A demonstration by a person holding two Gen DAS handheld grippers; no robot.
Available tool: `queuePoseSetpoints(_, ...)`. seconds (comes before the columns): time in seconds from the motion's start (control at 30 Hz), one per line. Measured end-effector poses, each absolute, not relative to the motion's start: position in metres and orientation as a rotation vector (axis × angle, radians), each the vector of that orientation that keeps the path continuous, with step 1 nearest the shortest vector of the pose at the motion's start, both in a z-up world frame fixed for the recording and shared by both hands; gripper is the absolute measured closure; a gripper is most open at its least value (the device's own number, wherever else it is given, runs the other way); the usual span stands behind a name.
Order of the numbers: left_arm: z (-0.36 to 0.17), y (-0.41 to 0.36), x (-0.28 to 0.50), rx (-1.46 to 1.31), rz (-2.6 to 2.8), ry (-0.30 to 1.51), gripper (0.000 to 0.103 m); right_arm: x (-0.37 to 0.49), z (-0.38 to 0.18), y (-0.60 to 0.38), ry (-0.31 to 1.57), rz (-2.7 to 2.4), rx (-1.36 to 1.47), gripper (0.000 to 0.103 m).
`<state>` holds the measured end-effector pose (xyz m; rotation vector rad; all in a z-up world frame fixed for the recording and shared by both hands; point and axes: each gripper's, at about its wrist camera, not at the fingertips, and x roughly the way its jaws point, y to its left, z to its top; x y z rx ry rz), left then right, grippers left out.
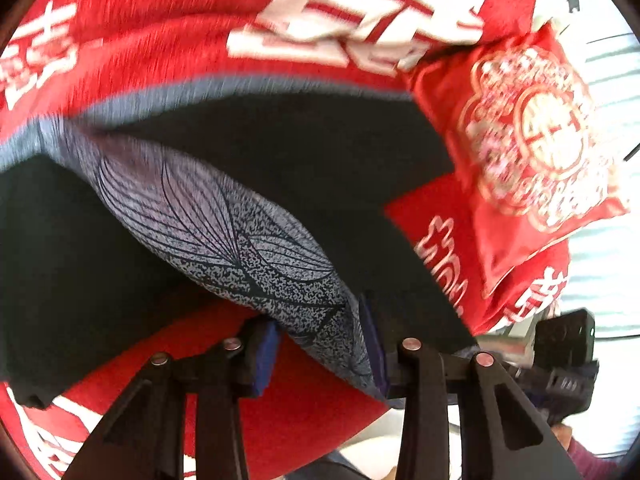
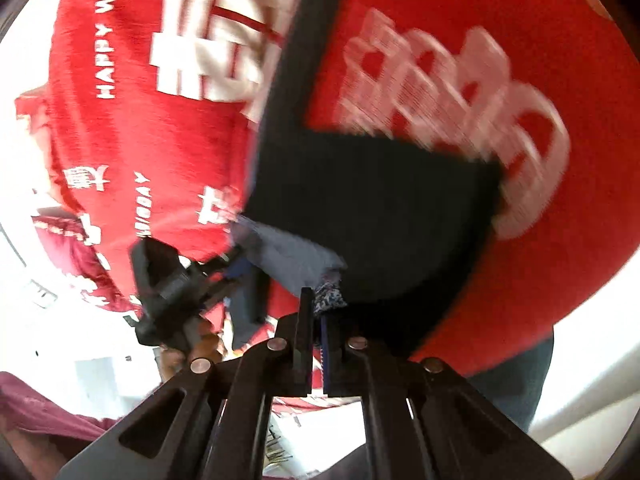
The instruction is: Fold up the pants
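**Pants mid-lift, both grippers on the fabric**

Pants [image 1: 248, 184] are dark, nearly black, with a grey-blue leaf-print panel and a grey band, and they're spread over a red cloth [image 1: 152, 44] with big white characters that covers the surface underneath. Can't tell if that's a bed or a worktop.

Left gripper [image 1: 320, 344]: jaws are a fair way apart, with the printed panel draped between the blue pads. One pad looks to be touching cloth, but whether it really pinches the fabric I can't tell. Right gripper [image 2: 316, 340]: jaws nearly together, clamped on a bunched bit of the printed edge, dark cloth hanging out ahead of it. In the right wrist view the other gripper sits just off to the side on the same edge, so both are working one end of the garment.

My read is that we're in the middle of a fold, with one end picked up and about to be carried over the rest. The next move needs both grippers travelling together at even height, so the edge lands square on the lower layer, then letting go cleanly.

Stuff in the way: a red packet [image 1: 532, 148] with a gold and white pattern lies right beside the pants, touching or overlapping the dark fabric. A swinging fold could drag it. Both views are motion-blurred.
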<state>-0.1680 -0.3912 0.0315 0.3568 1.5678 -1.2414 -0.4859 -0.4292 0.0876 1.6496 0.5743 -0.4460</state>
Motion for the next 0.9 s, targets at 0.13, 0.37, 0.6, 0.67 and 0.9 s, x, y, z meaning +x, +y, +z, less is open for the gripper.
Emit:
queuePoseSetpoints(0.13,0.051,-0.418,-0.154,0.322,-1.227,1.513,0.063,-0.464,0.108,-0.489,0.566,-0.417,1.584,0.100)
queuePoseSetpoints(0.37,0.068,-0.470,-0.121,0.352,-1.133,1.381,0.041,-0.426,0.128,-0.605,0.637,-0.456,1.412,0.100)
queuePoseSetpoints(0.6,0.081,-0.477,-0.092,0.393,-1.030,1.272,0.040,-0.369,0.111,-0.683,0.884,-0.578,1.183,0.098)
queuePoseSetpoints(0.67,0.076,-0.473,-0.085,0.399,-0.995,1.277,0.022,-0.351,0.111,-0.686,0.959,-0.604,1.083,0.098)
queuePoseSetpoints(0.9,0.016,-0.452,-0.090,0.541,-0.852,1.337,0.020,-0.313,0.134,-0.682,1.006,-0.533,0.876,0.094)
